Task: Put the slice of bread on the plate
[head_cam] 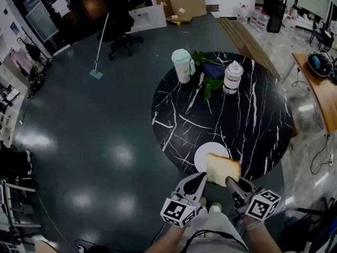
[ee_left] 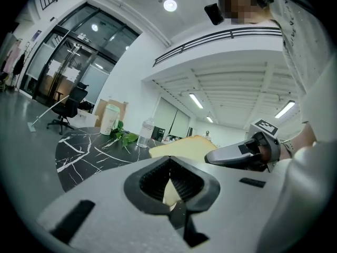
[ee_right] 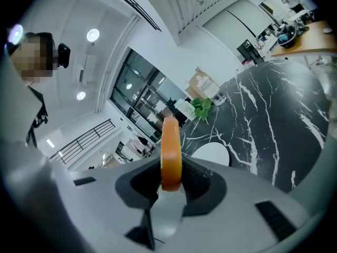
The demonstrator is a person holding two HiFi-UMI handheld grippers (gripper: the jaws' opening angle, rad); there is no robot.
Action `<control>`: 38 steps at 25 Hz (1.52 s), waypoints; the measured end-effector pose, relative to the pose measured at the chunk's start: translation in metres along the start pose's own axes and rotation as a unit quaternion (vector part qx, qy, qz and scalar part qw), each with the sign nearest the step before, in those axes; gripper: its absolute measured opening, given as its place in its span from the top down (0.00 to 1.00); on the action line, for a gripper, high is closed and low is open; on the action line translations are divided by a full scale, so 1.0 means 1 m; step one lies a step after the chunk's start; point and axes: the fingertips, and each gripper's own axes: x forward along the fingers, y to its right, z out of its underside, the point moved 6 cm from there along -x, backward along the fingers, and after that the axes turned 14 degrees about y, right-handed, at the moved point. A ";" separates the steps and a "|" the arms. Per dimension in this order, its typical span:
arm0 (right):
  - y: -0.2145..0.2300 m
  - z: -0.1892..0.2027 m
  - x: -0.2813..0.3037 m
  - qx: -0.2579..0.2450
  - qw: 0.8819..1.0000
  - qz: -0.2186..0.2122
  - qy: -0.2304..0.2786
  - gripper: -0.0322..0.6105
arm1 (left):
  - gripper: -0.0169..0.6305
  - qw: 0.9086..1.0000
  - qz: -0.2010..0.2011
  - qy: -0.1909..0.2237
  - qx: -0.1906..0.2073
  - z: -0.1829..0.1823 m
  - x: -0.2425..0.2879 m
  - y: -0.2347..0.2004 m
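Left gripper (head_cam: 201,177) and right gripper (head_cam: 230,182) are both pinching the tan square slice of bread (head_cam: 222,167), hovering over the round white plate (head_cam: 202,156) near the black marble table's (head_cam: 247,115) near edge; lowering and releasing are yet to come

On the table (head_cam: 253,120), plate (head_cam: 202,154) lies nearest, bread (head_cam: 223,168) apparently above it; cup (head_cam: 181,65), bottle (head_cam: 232,77) behind.

Head view: dim overall — pale glare patches on the dark floor (head_cam: 79,115).
Gripper views: brighter, lit by ceiling lights (ee_left: 169,5); black corners, lines bent at the edges.
Focus: bread (ee_right: 171,152) near the lens soft — far room sharper.
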 end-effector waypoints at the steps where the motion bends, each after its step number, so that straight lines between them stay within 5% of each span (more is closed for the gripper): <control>1: 0.002 0.000 0.003 0.005 1.000 0.001 -0.001 0.81 | 0.96 1.000 -0.005 -0.001 -0.002 0.002 0.001 -0.002; 15: 0.034 0.014 0.055 0.112 0.993 0.019 -0.037 0.81 | 0.96 0.996 -0.088 0.006 -0.019 0.017 0.009 -0.047; 23: 0.054 0.033 0.073 0.166 0.984 0.024 -0.066 0.81 | 0.96 0.996 -0.091 0.007 -0.018 0.027 0.021 -0.061; 30: 0.070 0.035 0.079 0.190 0.978 0.033 -0.080 0.81 | 0.96 0.999 -0.047 -0.014 -0.017 0.044 0.044 -0.055; 33: 0.076 0.037 0.080 0.178 0.979 0.044 -0.092 0.81 | 0.96 0.999 -0.038 -0.019 -0.009 0.045 0.046 -0.055; 38: 0.078 0.031 0.080 0.077 0.990 0.059 -0.106 0.79 | 0.96 0.999 -0.049 -0.012 -0.003 0.036 0.041 -0.059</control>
